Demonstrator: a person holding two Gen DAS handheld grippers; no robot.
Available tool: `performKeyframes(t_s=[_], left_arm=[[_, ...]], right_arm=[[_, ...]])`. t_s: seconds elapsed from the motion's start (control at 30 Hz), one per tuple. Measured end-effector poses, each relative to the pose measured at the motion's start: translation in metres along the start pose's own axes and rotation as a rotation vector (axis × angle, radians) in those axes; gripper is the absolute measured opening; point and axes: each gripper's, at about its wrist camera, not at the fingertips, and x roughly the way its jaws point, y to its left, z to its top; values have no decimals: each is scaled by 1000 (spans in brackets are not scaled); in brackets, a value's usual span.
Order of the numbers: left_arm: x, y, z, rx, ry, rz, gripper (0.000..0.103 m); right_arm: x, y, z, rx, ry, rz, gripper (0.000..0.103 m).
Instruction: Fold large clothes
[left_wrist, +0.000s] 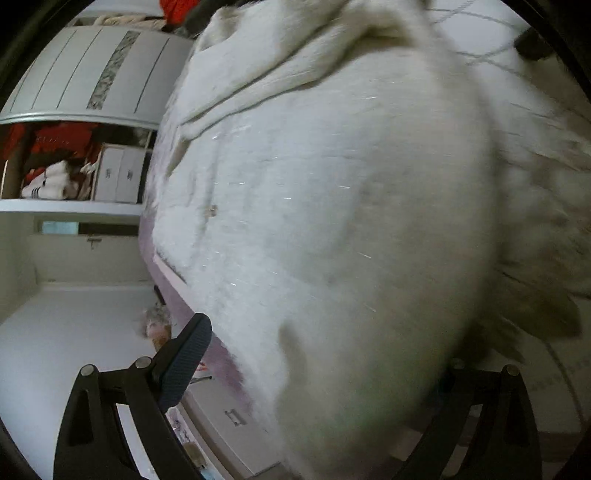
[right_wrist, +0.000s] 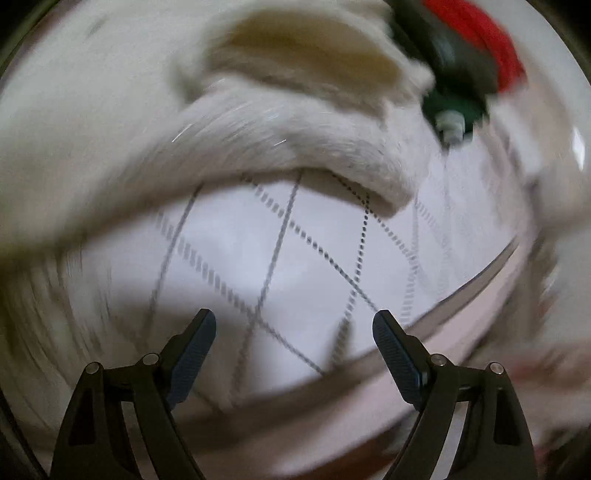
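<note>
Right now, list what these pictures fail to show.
- Left tool's second finger: left wrist view, hidden behind the white garment; open or shut cannot be told.
- Garment's type and outline: both views, motion blur and frame edges.
- Shelf contents: left wrist view, too small.
- Dark object: right wrist view, blurred.

No legible text anywhere.

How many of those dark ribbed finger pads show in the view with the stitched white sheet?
2: one dark blue ribbed pad at lower left, the other at lower right, wide apart, nothing between them, over the white quilted sheet. None looks hidden here.
</note>
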Motion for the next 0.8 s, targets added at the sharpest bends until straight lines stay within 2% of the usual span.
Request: performKeyframes(t_s=[0.03, 0.1, 0.13, 0.17, 0.2, 0.23, 0.3, 0.37, 0.47, 0.57, 0.8], left_arm=[[5, 6, 2, -13, 9, -8, 96], [12, 19, 3, -49, 9, -56, 74], [13, 25, 3, -64, 2, -80, 48], [13, 30, 3, -76, -6, -102, 28], [12, 36, 5, -92, -11, -136, 21], [9, 39, 5, -100, -16, -147, 16], [6, 45, 8, -108, -23, -164, 14], [8, 49, 10, -112, -20, -175, 14], [9, 48, 13, -101, -19, -184, 14], [11, 49, 15, -90, -16, -197, 14], [15, 48, 16, -91, -5, -241, 14]], right_arm=[[3, -14, 5, 92, 12, 68, 88], [4, -49, 9, 335, 21, 237, 88], [5, -69, 6, 484, 8, 366, 88], [9, -88, 1, 645, -9, 507, 88], [13, -100, -5, 760, -24, 611, 88], [22, -111, -12, 899, -43, 759, 88], [40, -119, -20, 1078, -57, 954, 88], [59, -117, -20, 1189, -81, 1109, 88], [78, -111, -13, 1274, -94, 1209, 88], [94, -106, -4, 1327, -103, 1260, 88], [92, -99, 28, 1323, -96, 1232, 87]])
